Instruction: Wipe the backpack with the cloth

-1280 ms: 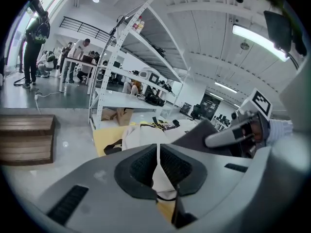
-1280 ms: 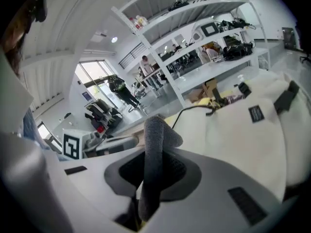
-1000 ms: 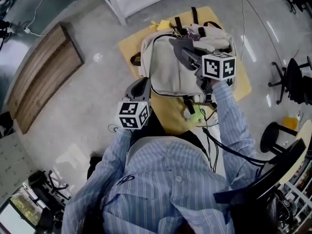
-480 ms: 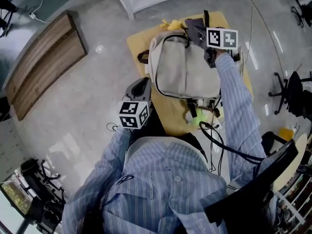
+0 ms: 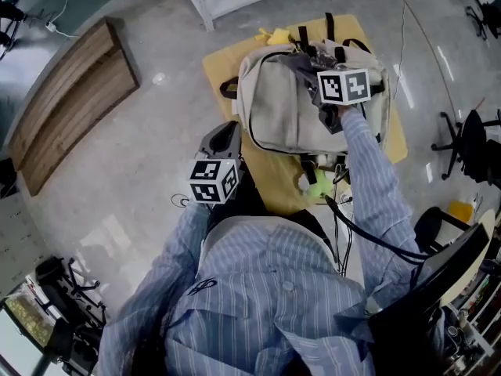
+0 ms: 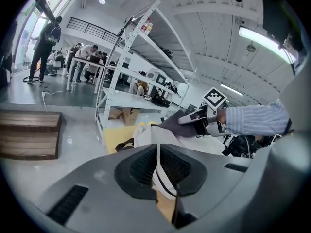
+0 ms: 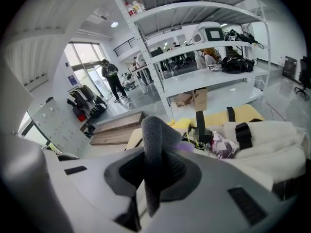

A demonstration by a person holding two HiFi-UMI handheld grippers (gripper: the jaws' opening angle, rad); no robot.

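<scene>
Holding the dark grey cloth [image 5: 296, 59] against the top end of the cream backpack [image 5: 282, 112], my right gripper [image 5: 311, 73] is clenched on the cloth. The backpack lies flat on the yellow desk [image 5: 221, 73]. My left gripper [image 5: 233, 131] is clamped on the fabric of the backpack's near left edge.
</scene>
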